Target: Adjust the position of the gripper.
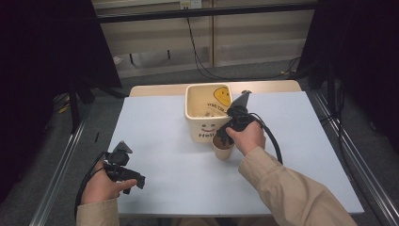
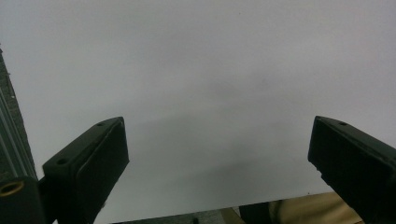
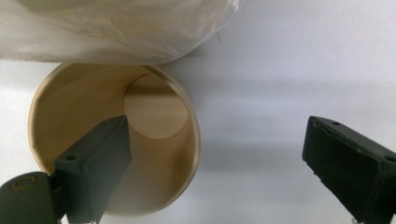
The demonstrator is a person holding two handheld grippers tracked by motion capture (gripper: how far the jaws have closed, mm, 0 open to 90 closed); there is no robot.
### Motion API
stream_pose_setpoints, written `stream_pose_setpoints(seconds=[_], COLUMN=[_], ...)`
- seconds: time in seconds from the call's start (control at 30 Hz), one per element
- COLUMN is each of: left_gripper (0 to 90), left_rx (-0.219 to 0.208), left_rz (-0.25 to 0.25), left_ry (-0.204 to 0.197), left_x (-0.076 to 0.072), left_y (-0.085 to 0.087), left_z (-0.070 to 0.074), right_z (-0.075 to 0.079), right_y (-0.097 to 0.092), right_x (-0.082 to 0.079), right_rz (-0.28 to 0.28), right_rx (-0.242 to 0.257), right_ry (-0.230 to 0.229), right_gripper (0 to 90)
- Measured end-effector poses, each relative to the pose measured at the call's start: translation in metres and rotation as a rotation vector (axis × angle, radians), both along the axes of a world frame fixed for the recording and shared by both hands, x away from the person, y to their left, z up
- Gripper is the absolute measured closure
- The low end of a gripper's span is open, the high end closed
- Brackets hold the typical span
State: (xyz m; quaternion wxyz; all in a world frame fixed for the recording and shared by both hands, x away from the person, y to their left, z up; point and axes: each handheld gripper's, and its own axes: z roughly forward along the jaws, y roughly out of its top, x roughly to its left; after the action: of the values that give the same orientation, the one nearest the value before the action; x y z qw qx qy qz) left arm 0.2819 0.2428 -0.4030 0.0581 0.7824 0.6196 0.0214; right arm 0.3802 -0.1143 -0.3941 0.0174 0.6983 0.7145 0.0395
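The high view looks forward and down from above the person's side, taking in the whole white table (image 1: 301, 155). The left gripper view faces bare tabletop close up. The right gripper view looks steeply down, very near, into the paper cup (image 3: 112, 140), seen mid-frame in the high view.

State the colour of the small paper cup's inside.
Plain light brown, clearest in the right gripper view: small paper cup.

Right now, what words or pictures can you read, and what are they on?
"Hell": front of the cream bin, with a small smiley face above it; the rest is hidden by the right gripper.
Dark print beside a yellow smiley on the bin's liner: too small to read.
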Motion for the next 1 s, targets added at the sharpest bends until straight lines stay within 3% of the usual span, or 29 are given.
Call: stream_pose_setpoints(seconds=[0.23,0.4,0.63,0.83,1.0], left_gripper=[4.9,4.9,4.9,4.9,4.9], left_rx=[-0.004,-0.005,-0.008,-0.004,-0.002], left_rz=[-0.006,-0.001,0.004,-0.005,-0.005], left_ry=[0.015,0.001,-0.003,-0.005,-0.002], left_x=[0.000,0.001,0.001,0.002,0.002], left_y=[0.000,-0.001,0.000,0.000,-0.001], left_z=[0.001,0.001,0.001,0.002,0.001], right_z=[0.004,0.012,0.039,0.059,0.075], right_y=[-0.001,-0.004,-0.006,-0.006,-0.009], right_x=[0.000,0.000,0.004,0.007,0.009], right_rz=[-0.020,-0.027,-0.008,-0.016,0.014], right_rx=[0.021,0.030,-0.001,0.005,-0.004], right_ry=[0.004,-0.004,-0.009,-0.016,-0.045], right_gripper=[8.7,10.1,9.2,8.5,7.9])
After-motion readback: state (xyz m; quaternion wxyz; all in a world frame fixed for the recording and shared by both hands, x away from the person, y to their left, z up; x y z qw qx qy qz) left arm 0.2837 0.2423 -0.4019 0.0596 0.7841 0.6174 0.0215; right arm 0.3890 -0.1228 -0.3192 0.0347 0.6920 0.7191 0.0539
